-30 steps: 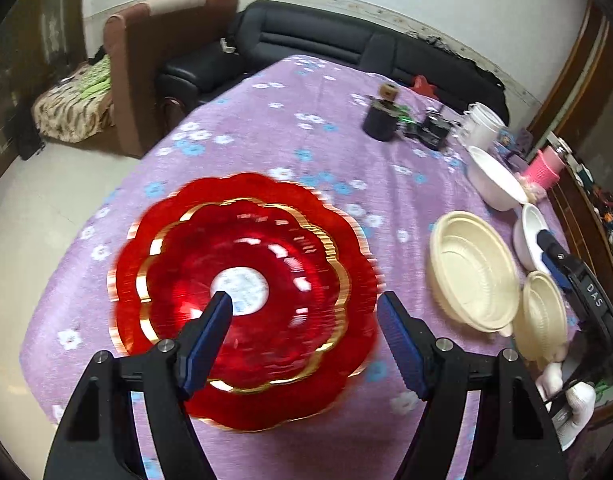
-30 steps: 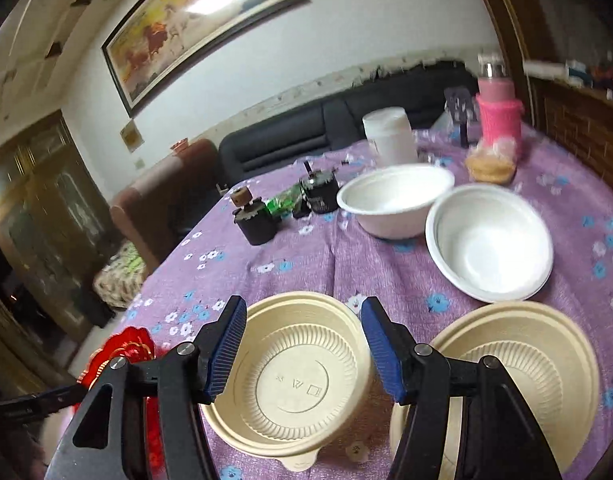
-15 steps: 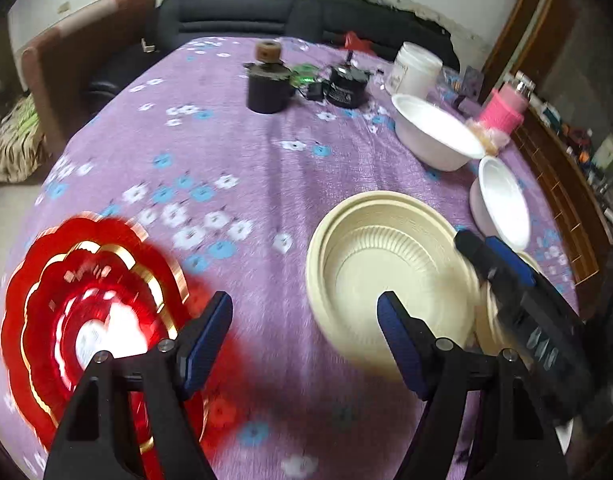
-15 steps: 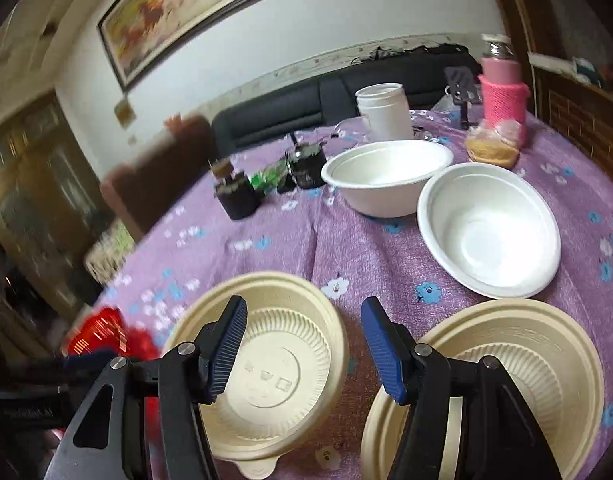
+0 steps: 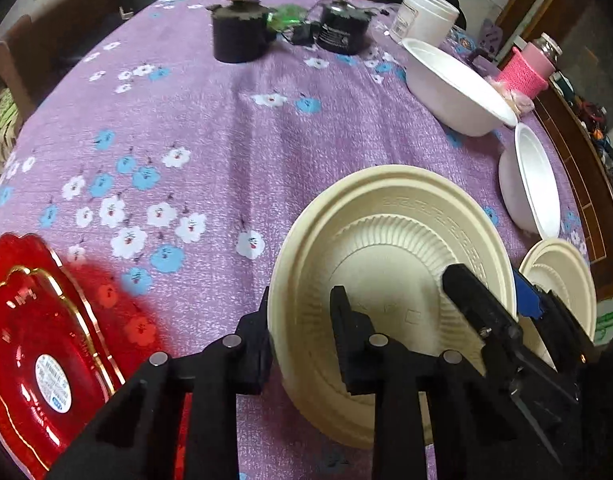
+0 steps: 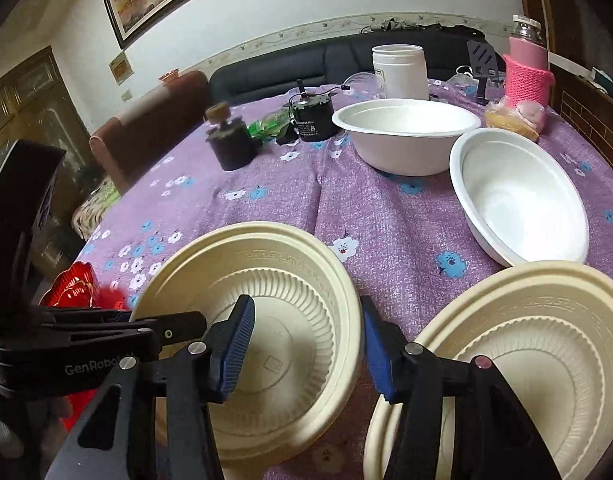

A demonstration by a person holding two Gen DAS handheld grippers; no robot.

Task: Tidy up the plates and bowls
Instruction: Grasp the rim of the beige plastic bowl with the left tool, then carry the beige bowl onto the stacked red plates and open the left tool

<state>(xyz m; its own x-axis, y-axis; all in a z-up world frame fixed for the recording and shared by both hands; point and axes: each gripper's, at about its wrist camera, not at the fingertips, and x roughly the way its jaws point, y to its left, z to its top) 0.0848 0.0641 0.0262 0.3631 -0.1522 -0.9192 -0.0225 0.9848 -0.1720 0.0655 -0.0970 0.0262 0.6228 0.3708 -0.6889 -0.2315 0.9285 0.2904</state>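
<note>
scalloped plate (image 5: 38, 344) left of two bowls (image 5: 390, 264)

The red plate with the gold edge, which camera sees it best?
The left wrist view. There the red plate fills the bottom-left corner, showing its gold rim and white sticker, though the frame cuts it off. The right wrist view catches only a small red sliver behind the left tongs.
</note>
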